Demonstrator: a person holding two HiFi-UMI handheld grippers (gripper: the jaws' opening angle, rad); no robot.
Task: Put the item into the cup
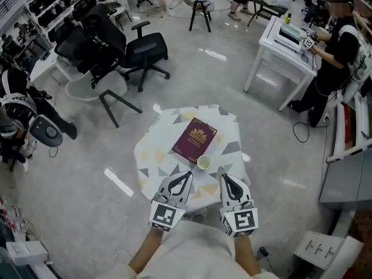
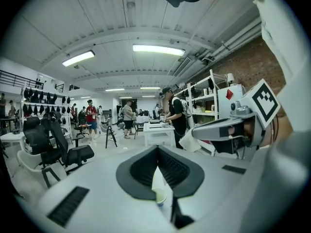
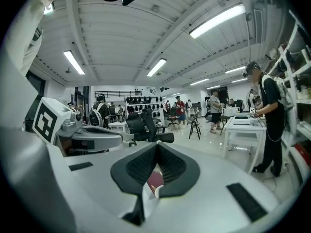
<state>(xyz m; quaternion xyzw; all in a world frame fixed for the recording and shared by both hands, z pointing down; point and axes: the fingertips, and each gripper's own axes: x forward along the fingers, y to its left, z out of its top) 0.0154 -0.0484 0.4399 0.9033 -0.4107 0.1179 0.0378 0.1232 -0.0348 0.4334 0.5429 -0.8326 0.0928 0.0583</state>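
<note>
Small white round cup [image 1: 204, 162] stands upright on a small table under a white cloth patterned with grey and yellow triangles [image 1: 160, 150], mouth facing up, in the near-right part of the top. Being round, it has no long axis across the table.

Just beside the cup, on its far-left side, lies a maroon hardcover book with a gold emblem [image 1: 195, 139], flat, cover up. Its long axis runs away from the person and a little to the right. Whether cup and book touch cannot be told from the head view.

Only the head view gives the whole layout: cup, book and both grippers over the table's near edge.

The left gripper view shows the cup [image 2: 159, 196] low in the opening behind the jaw tips, rim visible, and the right gripper [image 2: 233, 130] alongside. The right gripper view shows instead a slice of the book [image 3: 155, 181] through the same kind of opening, and the left gripper [image 3: 82, 135] off to its side.

Left gripper [image 1: 187, 174]: jaws closed, tips meeting, black pads bowed apart behind them, clamping nothing, short of the cup on its near-left side.

Right gripper [image 1: 224, 178]: jaws likewise closed tip to tip, holding nothing, near the cup on its near-right side. Neither gripper touches cup or book.
</note>
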